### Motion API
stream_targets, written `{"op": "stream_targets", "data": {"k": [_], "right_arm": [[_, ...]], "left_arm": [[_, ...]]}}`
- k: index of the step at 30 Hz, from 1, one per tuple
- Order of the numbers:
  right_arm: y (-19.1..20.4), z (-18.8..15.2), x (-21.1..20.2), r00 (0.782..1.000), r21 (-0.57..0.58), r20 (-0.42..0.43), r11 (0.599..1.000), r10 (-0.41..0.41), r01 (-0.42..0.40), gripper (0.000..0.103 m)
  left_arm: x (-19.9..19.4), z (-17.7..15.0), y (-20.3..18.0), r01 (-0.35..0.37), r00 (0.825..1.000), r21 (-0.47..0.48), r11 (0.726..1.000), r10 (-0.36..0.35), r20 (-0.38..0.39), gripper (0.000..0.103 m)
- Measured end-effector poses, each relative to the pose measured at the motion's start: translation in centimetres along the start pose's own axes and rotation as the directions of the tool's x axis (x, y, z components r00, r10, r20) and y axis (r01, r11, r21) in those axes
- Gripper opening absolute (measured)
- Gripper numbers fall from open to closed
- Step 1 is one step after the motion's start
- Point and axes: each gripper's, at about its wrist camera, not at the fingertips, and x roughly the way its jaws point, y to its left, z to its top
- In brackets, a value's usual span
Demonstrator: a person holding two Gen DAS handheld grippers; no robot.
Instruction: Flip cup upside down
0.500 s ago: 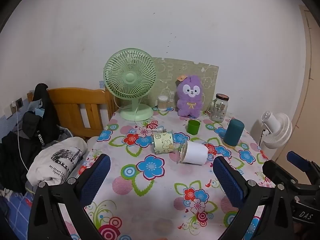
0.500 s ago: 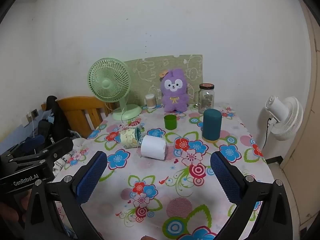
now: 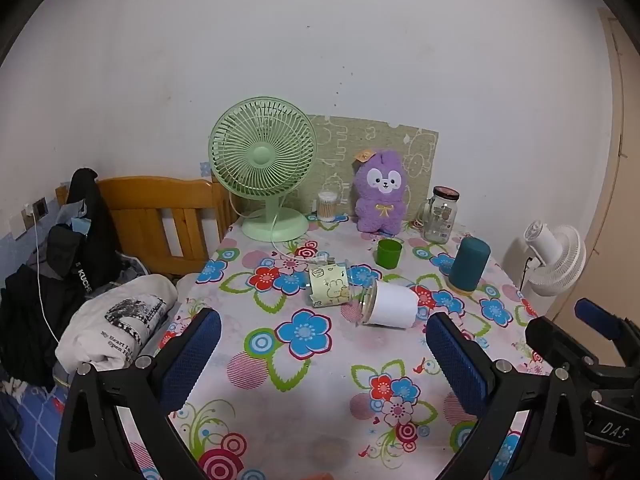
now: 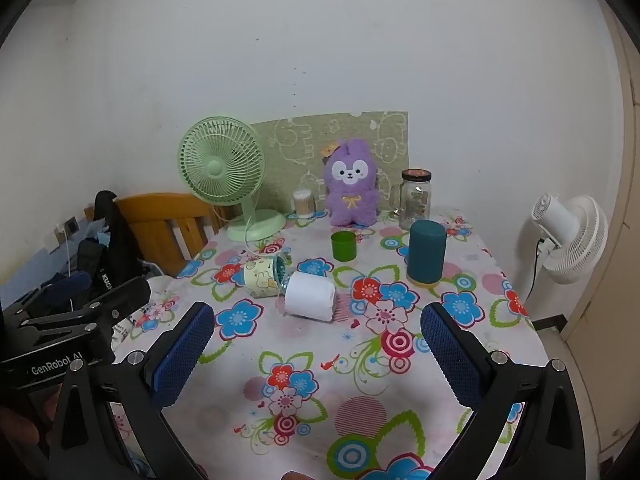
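Observation:
A white cup with a clear rim lies on its side in the middle of the floral tablecloth; it also shows in the right wrist view. A pale green printed cup lies on its side just left of it, also in the right wrist view. A small green cup stands upright behind them. A tall teal cup stands upside down at the right. My left gripper is open and empty, short of the cups. My right gripper is open and empty too.
A green desk fan, a purple plush toy, a cotton swab jar and a glass jar line the table's back edge. A wooden bed frame with clothes is at the left. A white fan stands beyond the right edge.
Both grippers have shifted only slightly. The cups have not moved.

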Motion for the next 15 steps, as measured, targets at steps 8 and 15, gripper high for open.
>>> {"op": "stream_targets", "data": {"k": [8,15], "right_arm": [[0.52,0.15,0.01,1.0,-0.006,0.001,1.0,0.0,0.0,0.103],[0.51,0.05,0.11,1.0,-0.007,0.001,1.0,0.0,0.0,0.103]], "left_arm": [[-0.05,0.31,0.32,0.006,1.0,-0.015,1.0,-0.006,-0.001,0.103],[-0.06,0.25,0.43,0.008,1.0,-0.014,1.0,-0.008,0.0,0.103]]}}
